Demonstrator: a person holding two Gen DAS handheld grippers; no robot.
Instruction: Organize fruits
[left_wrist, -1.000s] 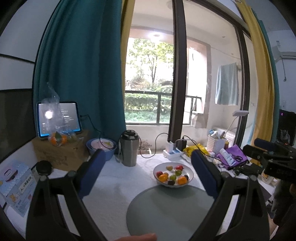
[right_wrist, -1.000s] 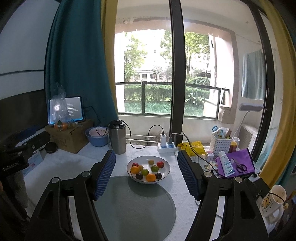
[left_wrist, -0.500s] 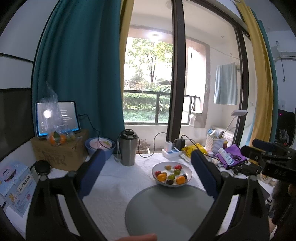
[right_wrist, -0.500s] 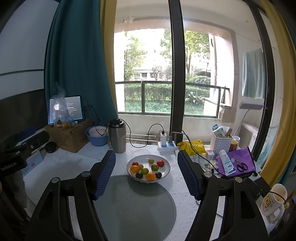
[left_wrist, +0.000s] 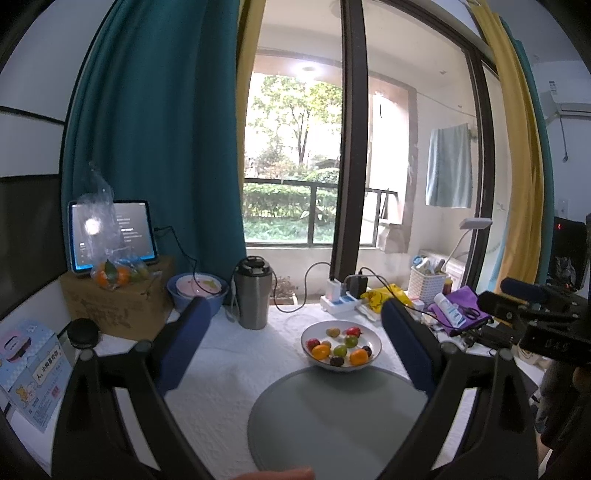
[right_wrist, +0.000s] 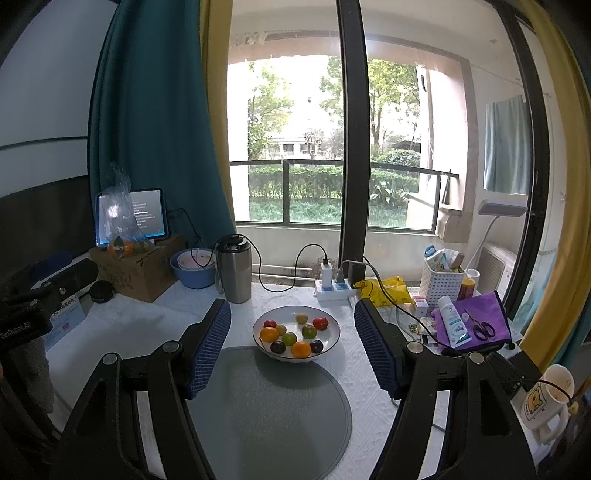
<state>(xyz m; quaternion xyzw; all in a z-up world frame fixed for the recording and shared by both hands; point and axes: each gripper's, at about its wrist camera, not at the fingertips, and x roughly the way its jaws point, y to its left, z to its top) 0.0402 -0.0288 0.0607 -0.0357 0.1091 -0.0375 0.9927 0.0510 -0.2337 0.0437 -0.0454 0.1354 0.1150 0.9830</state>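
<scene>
Seen from above a table draped in a white cloth (right_wrist: 136, 325), with both grippers held in the air over its near edge. Left gripper (left_wrist: 295, 339) spread wide, blue pads far apart, nothing between them. Right gripper (right_wrist: 291, 343) likewise gaping and holding nothing. Straight ahead of both, a white bowl (right_wrist: 331, 338) of fruit, resting at the far edge of a round grey mat (right_wrist: 266, 413) and overlapping its rim. In the bowl, two oranges, one at the left (right_wrist: 269, 334) and one at the front (right_wrist: 301, 349); two red fruits toward the back, left (right_wrist: 270, 324) and right (right_wrist: 320, 323); two dark plums near the front (right_wrist: 277, 346); a green fruit in the middle (right_wrist: 289, 338), another red-and-green one beside it (right_wrist: 309, 331), a yellowish one at the back (right_wrist: 302, 318). All fruit inside the bowl, none on the mat. From the left view, the same bowl (left_wrist: 376, 341) just right of centre, between the pads, the mat (left_wrist: 332, 424) below it. Behind the bowl and to the left, a steel flask with black lid (right_wrist: 233, 269), upright; beside that a blue basin (right_wrist: 192, 275) with a pink dish inside. Further left, a cardboard box (right_wrist: 140, 273) carrying a bag of oranges (right_wrist: 122, 236) and a lit tablet (right_wrist: 147, 214) propped behind. At the back, a white power strip (right_wrist: 332, 290) with chargers plugged in. Off to the right, a white basket (right_wrist: 441, 282), a purple pouch (right_wrist: 484, 317) with a tube (right_wrist: 452, 323) and scissors (right_wrist: 480, 326) lying on it, and a duck mug (right_wrist: 546, 402) at the near right corner.
</scene>
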